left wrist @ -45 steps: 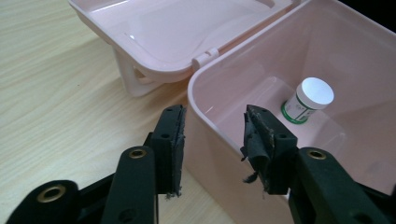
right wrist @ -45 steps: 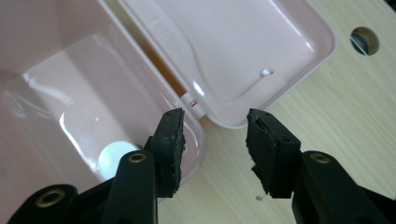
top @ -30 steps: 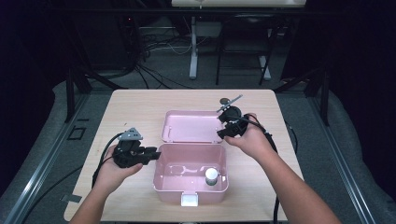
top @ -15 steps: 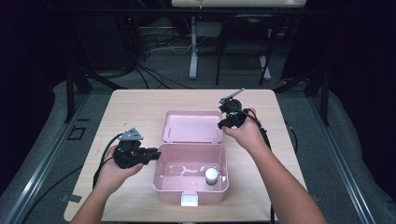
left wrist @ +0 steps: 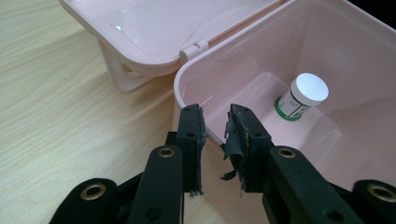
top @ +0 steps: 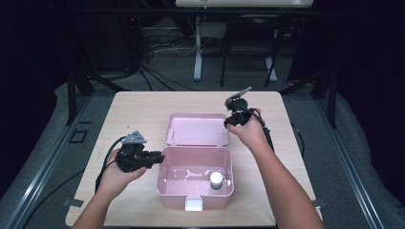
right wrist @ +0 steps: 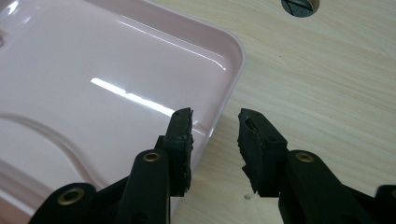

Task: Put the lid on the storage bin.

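Note:
An open pink box stands at the near middle of the table, its lid lying flat behind it. A small white-capped bottle stands inside, also seen in the left gripper view. My left gripper holds still, its jaws astride the box's left wall and shut on its rim. My right gripper is at the lid's right edge. Its jaws have just been closing; they straddle the lid's rim with a gap on both sides.
The wooden table has bare room on the left and at the back. A round hole in the tabletop lies just beyond the lid's corner. Cables trail from both grippers. Dark floor and stands surround the table.
My right hand has shifted a little farther back along the lid's right edge. The left hand, the box and the bottle have not moved.

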Tool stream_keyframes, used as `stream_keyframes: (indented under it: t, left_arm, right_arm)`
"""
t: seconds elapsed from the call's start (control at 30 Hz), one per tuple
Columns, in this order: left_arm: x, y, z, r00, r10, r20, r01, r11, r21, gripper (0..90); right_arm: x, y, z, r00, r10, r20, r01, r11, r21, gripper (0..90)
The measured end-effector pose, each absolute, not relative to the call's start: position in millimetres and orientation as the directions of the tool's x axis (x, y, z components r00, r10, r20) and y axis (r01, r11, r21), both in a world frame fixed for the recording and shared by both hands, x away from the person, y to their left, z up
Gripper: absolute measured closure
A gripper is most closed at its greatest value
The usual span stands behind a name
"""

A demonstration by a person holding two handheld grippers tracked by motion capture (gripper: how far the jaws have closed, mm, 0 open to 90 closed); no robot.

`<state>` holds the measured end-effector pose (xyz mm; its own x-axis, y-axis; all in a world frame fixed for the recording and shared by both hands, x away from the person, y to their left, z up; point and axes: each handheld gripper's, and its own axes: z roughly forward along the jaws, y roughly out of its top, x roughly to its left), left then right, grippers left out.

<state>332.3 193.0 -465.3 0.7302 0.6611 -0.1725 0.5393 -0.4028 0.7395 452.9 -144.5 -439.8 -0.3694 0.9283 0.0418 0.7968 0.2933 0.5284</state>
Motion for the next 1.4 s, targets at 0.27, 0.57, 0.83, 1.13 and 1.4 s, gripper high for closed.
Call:
stream_keyframes:
  t: [0.27, 0.57, 0.83, 1.13, 1.4]
  left_arm:
    - [332, 193, -465, 0.73, 0.662, -0.172, 0.539, -0.402, 0.74, 74.8]
    - [333, 193, -465, 0.731, 0.66, -0.174, 0.54, -0.403, 0.739, 74.8]
    - [333, 193, -465, 0.733, 0.657, -0.176, 0.539, -0.404, 0.739, 74.8]
    - [334, 194, -465, 0.732, 0.658, -0.18, 0.541, -0.4, 0.74, 74.9]
    - [333, 193, -465, 0.73, 0.66, -0.179, 0.543, -0.4, 0.738, 75.0]
  right_arm:
    - [463, -145, -444, -0.319, 0.945, 0.077, 0.822, 0.235, 0.518, 68.8]
    - [473, -143, -454, -0.267, 0.957, 0.117, 0.853, 0.178, 0.491, 71.9]
    - [482, -141, -464, -0.232, 0.963, 0.139, 0.876, 0.144, 0.46, 75.1]
    - [487, -142, -468, -0.204, 0.964, 0.169, 0.892, 0.113, 0.437, 80.2]
    - [485, -141, -466, -0.198, 0.966, 0.168, 0.891, 0.106, 0.442, 82.1]
